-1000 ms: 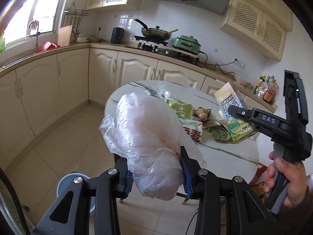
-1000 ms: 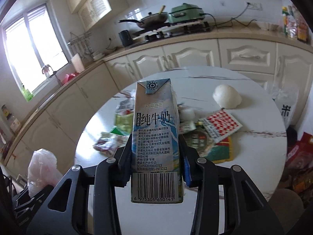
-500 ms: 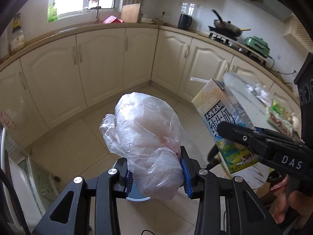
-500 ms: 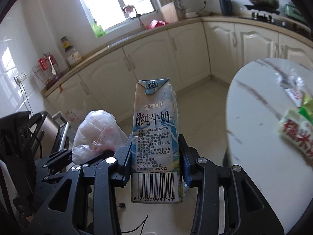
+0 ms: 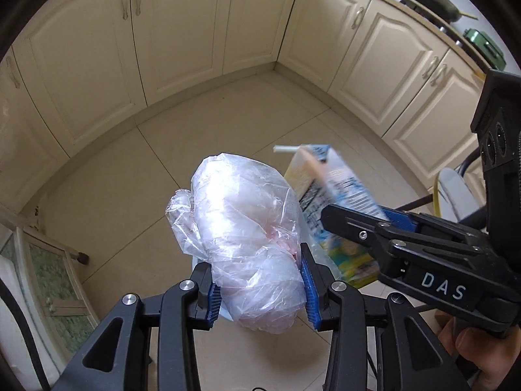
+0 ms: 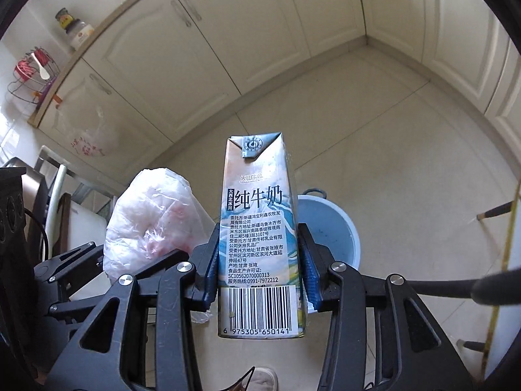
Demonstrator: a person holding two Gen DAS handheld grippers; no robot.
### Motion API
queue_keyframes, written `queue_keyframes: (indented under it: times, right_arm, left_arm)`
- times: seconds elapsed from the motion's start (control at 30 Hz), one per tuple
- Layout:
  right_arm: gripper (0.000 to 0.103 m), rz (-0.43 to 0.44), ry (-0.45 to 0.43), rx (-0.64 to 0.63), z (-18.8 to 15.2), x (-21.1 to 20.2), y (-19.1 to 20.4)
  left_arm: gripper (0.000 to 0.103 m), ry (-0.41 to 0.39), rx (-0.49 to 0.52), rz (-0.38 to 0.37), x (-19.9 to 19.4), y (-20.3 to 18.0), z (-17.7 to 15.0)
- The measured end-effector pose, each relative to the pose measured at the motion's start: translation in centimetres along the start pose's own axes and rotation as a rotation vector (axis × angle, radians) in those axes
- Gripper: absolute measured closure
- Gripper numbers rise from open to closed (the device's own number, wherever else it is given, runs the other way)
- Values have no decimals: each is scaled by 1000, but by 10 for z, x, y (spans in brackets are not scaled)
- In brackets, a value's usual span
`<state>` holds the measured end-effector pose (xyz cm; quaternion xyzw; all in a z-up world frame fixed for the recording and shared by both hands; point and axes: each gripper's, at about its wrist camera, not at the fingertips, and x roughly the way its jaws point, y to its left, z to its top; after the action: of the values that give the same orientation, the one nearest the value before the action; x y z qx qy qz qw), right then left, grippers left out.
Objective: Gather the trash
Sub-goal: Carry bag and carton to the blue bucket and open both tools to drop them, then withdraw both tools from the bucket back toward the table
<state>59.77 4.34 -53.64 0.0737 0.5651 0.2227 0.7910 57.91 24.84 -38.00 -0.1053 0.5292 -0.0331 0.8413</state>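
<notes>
— While the left gripper pinches the plastic bag between its blue pads, what has the right one got?

— The right gripper is clamped on the milk carton, upright, barcode nearest; its jaws have just been easing wider, carton between them.

— And past them?

— The blue bin sits on the tiled floor right behind the carton, cream cabinets beyond.
</notes>
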Motion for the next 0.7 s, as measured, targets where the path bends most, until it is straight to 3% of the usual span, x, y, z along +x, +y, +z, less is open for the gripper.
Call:
queue_keyframes:
  times: [0.13,0.2,0.27,0.4,0.57,0.7]
  right_arm:
    - [49,-4,19,27,6,26,-7]
    - [42,-23,10,27,5,25,-10]
    - [34,-37,2,26,3,22,-15]
    - [29,-93,-15,22,-1,0,-20]
    - [24,-161,-80,-21,-6,-42,-4]
    - [19,-190,-161,-66,-10,-90,25]
  left_arm:
    - [55,53,-17,13,32,13,21]
    - [37,61,-20,40,44,18,28]
    - [36,65,-30,37,48,19,35]
    - [36,64,-39,55,49,5,38]
    - [36,-23,-58,102,7,-25,29]
    - [35,-138,-52,164,-53,-42,26]
